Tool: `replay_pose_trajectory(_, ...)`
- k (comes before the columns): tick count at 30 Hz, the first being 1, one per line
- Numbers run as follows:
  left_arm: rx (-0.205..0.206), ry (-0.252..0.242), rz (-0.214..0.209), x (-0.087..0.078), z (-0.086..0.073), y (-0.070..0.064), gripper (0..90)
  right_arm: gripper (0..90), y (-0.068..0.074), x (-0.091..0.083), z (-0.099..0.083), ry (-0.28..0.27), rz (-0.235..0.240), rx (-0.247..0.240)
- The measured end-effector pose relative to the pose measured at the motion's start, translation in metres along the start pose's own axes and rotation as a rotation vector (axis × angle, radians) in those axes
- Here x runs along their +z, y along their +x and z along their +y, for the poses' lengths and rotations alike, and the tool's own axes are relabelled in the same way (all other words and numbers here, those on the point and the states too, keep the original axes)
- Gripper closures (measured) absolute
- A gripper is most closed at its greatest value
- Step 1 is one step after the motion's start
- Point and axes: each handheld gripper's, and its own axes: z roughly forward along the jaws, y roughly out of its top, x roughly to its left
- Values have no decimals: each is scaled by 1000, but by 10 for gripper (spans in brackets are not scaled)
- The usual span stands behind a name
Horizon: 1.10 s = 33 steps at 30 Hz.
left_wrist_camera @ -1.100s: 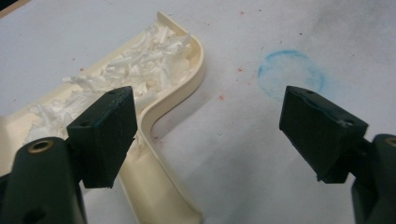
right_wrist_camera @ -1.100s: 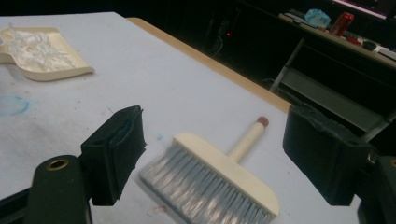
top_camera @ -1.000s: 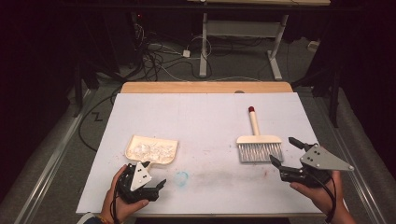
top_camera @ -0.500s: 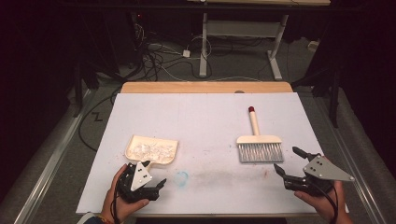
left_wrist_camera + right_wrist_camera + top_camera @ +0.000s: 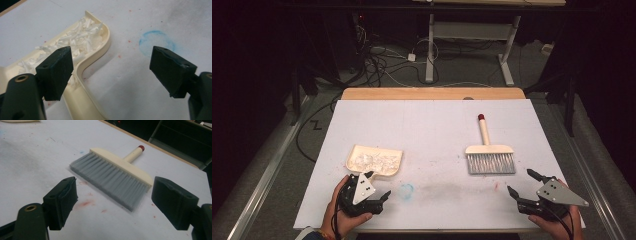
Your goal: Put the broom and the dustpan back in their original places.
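High view, table: the white table top point(image 5: 432, 130) has a bare wooden strip along its far edge; its far half is free of things.
High view, dustpan: the cream dustpan point(image 5: 374, 160) lies on the left part, well inside the left edge, with white scraps point(image 5: 371, 160) in it.
High view, brush: the brush point(image 5: 488, 150) lies flat on the right part, red-tipped handle to the far side, grey bristles to the near side.
High view, left gripper: the left gripper point(image 5: 379, 189) sits low by the near edge, just beside the near rim of the dustpan; jaws wide apart, nothing between them.
High view, right gripper: the right gripper point(image 5: 525, 182) is at the near right corner, near the bristles but apart from them; jaws wide, holding nothing.
High view, open room: a broad bare band of table lies between dustpan and brush, with a faint blue ring point(image 5: 406, 190) near the left gripper.

Left gripper view, jaws: spread wide, empty.
Left gripper view, dustpan: its curved rim point(image 5: 100, 53) runs up beside the left jaw; the scraps point(image 5: 75, 42) lie inside the rim.
Left gripper view, open room: bare table between the jaws; the blue ring point(image 5: 156, 41) is just beyond the right jaw.

Right gripper view, jaws: spread wide, empty.
Right gripper view, brush: the brush point(image 5: 117, 173) lies slanted ahead of the jaws, its bristle tips point(image 5: 107, 185) toward the gripper, not touching.
Right gripper view, edges: the table's far edge runs behind the handle; the surface around the brush is free, with small red marks point(image 5: 85, 203).
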Motion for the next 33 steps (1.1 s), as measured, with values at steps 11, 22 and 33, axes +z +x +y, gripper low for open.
replay_pose_trajectory(11,11,-9,-9,-2,0,-1,181,208,5,-7,5,-5,-4,-8)
replay_pose_trajectory(22,14,-2,-6,-3,-1,-2,181,208,5,-6,7,-1,7,-20)
replay_pose_trajectory(33,12,-3,-5,-5,-2,-3,181,208,10,-3,9,5,18,-27)
